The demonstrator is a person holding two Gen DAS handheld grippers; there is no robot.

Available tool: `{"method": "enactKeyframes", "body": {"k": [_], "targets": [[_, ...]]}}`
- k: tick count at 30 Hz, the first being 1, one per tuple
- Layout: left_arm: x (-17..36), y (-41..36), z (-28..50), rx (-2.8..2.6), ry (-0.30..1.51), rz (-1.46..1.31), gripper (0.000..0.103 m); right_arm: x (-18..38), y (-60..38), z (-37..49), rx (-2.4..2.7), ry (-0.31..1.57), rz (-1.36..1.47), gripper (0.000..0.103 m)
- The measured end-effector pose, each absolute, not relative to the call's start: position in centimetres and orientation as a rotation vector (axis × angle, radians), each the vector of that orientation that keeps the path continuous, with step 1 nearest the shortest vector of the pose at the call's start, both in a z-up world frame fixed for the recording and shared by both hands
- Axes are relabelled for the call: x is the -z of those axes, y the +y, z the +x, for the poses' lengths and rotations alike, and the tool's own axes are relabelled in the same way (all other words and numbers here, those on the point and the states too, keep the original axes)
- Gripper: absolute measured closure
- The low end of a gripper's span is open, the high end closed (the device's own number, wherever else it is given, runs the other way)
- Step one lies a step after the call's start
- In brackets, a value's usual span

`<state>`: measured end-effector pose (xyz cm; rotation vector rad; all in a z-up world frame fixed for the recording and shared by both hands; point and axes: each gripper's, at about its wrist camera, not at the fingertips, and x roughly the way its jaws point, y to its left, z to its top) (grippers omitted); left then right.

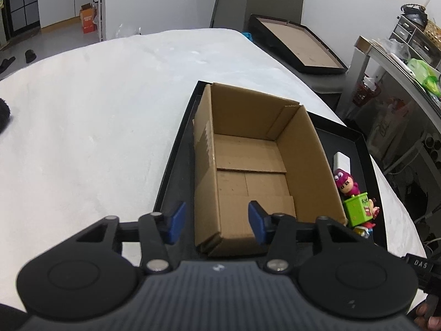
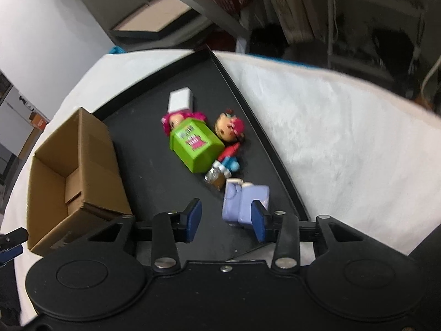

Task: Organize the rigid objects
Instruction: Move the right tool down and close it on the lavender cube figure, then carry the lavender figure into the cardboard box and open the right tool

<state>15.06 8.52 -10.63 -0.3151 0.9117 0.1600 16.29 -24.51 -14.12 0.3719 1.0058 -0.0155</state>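
An open, empty cardboard box (image 1: 248, 165) stands in a black tray (image 1: 176, 165) on the white-covered table; it also shows in the right wrist view (image 2: 74, 171). Right of the box in the tray (image 2: 154, 171) lie a white block (image 2: 180, 99), a green cube toy (image 2: 195, 144) with a pink-haired figure (image 2: 168, 121), a round doll head (image 2: 228, 128), a small red-blue figure (image 2: 228, 160) and a lavender toy (image 2: 245, 201). My left gripper (image 1: 216, 222) is open over the box's near edge. My right gripper (image 2: 226, 219) is open, empty, just before the lavender toy.
A second black tray with a brown base (image 1: 297, 44) sits beyond the table's far edge. A metal shelf unit with clutter (image 1: 399, 63) stands to the right. The white cloth (image 1: 96, 110) spreads left of the tray. The left gripper's tip shows in the right wrist view (image 2: 11, 241).
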Motion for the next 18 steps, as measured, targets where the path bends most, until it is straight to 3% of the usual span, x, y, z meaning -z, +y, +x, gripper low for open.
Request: {"method": "enactKeyframes", "body": {"k": [8,12,15,18], "targets": [[12.1,8.9,17.0,-0.141,0.931,-0.345,0.07,15.2,-24.4,17.6,0.092,1.027,0.357,0.066],[12.4,9.0,18.2,-0.156,0.94,-0.354,0.074,15.5,-23.9,18.1,0.115,1.039,0.301,0.058],[12.5,9.1,18.9,-0.176,0.936,-0.34,0.085,16.0,-23.4,18.5,0.129,1.047,0.256,0.047],[13.1,9.5,19.1,-0.2,0.937,-0.332,0.091,16.7,-23.0,19.1,0.128,1.05,0.244,0.049]]}}
